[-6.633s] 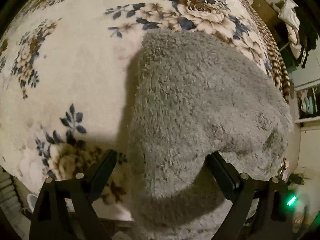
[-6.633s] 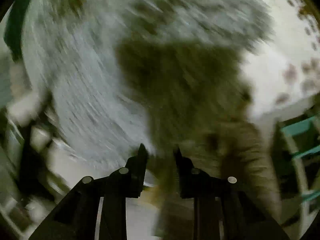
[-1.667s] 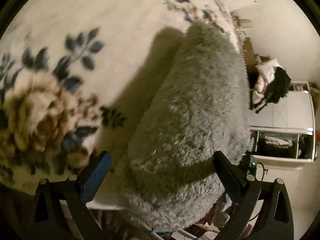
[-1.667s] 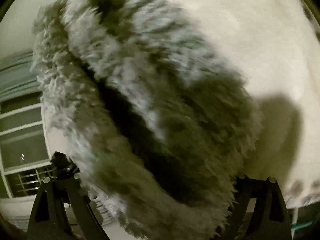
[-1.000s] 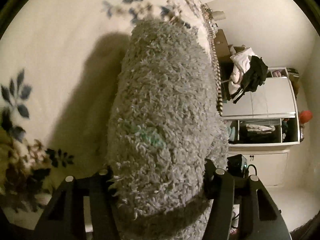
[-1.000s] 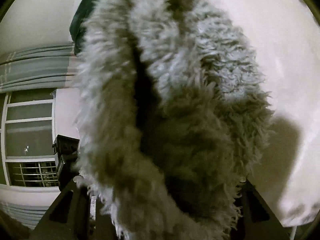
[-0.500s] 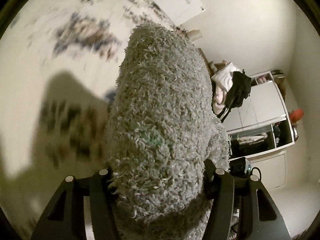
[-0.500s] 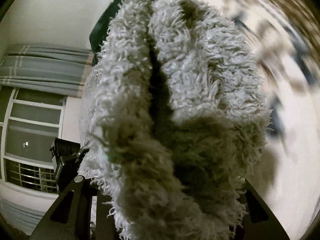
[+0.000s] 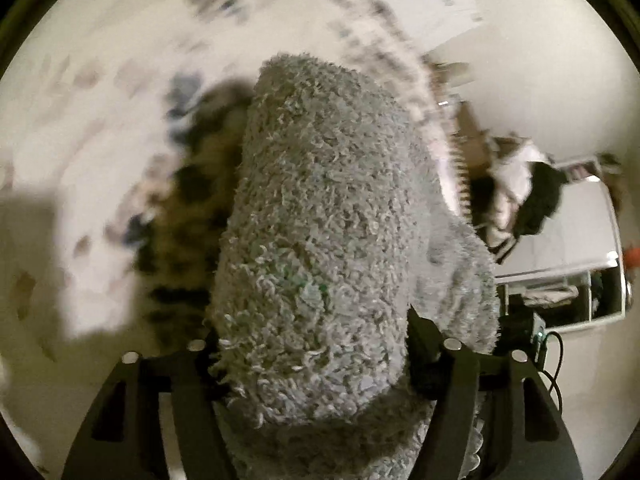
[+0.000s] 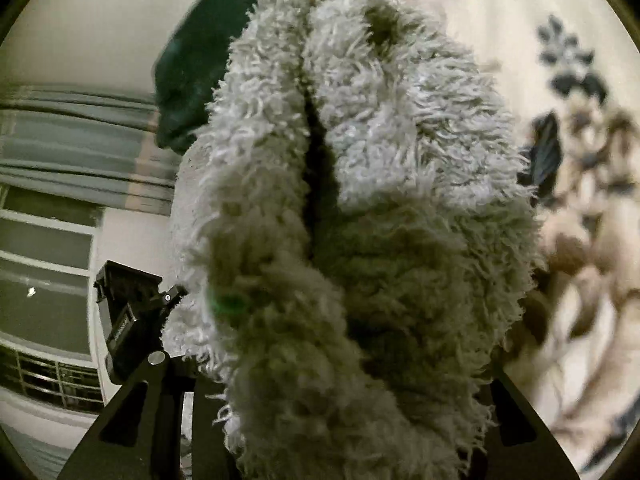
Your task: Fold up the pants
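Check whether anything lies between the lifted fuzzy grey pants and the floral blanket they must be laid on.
Nothing visible does. The grey pants are clamped in both the left hand-held gripper and the right hand-held gripper, and the floral blanket showing around them looks bare. The patch directly behind the fabric is hidden.

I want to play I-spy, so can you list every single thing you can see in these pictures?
fluffy pants: one, grey, bunched and lifted between both grippers
floral blanket: one, cream with blue and brown flowers, below the pants
dark green cloth: one, behind the pants, right wrist view
curtain: grey, above the window
white cabinet: one, with clothes piled on top, far right
left gripper: black, clamped on the pants
right gripper: black, fingertips buried in the pants
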Motion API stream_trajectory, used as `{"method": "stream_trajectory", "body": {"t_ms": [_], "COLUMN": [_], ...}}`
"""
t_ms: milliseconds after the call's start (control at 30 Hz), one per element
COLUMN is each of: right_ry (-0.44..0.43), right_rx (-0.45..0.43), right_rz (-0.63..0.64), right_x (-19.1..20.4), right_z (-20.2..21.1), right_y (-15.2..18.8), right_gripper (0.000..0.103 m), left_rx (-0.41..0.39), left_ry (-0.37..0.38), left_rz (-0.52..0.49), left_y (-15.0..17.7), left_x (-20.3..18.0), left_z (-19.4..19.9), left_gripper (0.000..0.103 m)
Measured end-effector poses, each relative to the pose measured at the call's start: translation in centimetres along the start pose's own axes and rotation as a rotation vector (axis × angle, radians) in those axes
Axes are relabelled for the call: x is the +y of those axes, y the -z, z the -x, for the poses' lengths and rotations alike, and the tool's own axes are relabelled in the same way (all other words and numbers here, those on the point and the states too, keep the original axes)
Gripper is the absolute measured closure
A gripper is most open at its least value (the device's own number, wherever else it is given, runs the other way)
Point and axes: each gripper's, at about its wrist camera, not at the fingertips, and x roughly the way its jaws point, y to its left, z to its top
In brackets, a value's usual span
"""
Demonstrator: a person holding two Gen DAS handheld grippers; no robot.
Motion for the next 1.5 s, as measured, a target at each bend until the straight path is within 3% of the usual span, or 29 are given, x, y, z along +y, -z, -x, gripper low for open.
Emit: {"method": "stream_trajectory", "body": {"t_ms": [67, 167, 333, 433, 533, 567, 933, 1200, 1267, 1400, 1500], "right_ry": [0.035, 0.136, 0.426, 0.584, 0.697, 0.725, 0.744, 0.717, 0.728, 0.720, 0.697], "right_rx": [0.018, 0.001, -0.100, -0.178, -0.250, -0.260, -0.351, -0.440, -0.465, -0.501, -0.521], "right_rz": [-0.009, 0.040, 0.185, 0.242, 0.294, 0.300, 0.355, 0.414, 0.431, 0.472, 0.498], "right_x": [-0.6, 0.6, 5.8, 11.4, 15.6, 17.3, 29.3, 37.0, 38.7, 41.6, 43.6], "right_z": [0.0, 0.5, 3.4, 6.1, 10.1, 9.8, 24.5, 37.4, 40.5, 45.4, 48.8], "right_y": [0.5, -0.2, 2.8, 5.3, 5.5, 4.0, 11.3, 19.0, 21.3, 25.3, 28.7], "right_gripper": [0.040, 0.017, 0.011, 0.008, 0.007, 0.007, 0.007, 0.007, 0.001, 0.001, 0.001], "left_rx": [-0.025, -0.079, -0.159, -0.187, -0.201, -0.205, -0.302, -0.395, -0.413, -0.444, -0.477], "left_ry": [-0.085, -0.230, -0.487, -0.567, -0.621, -0.629, -0.674, -0.674, -0.677, -0.669, -0.675], "left_rz": [-0.042, -0.132, -0.248, -0.265, -0.271, -0.269, -0.333, -0.402, -0.402, -0.377, -0.370], "left_y": [0.4, 1.0, 3.7, 5.0, 7.2, 7.1, 14.7, 23.0, 25.1, 29.1, 31.9], "left_x": [-0.8, -3.6, -9.0, -9.6, -11.2, -11.6, -23.4, -33.2, -35.0, -37.4, -38.8], "left_z": [0.8, 2.4, 5.5, 7.5, 9.2, 9.3, 18.2, 26.9, 28.9, 32.4, 34.5], "left_gripper": [0.016, 0.012, 0.012, 0.012, 0.012, 0.012, 0.012, 0.012, 0.012, 0.011, 0.002]}}
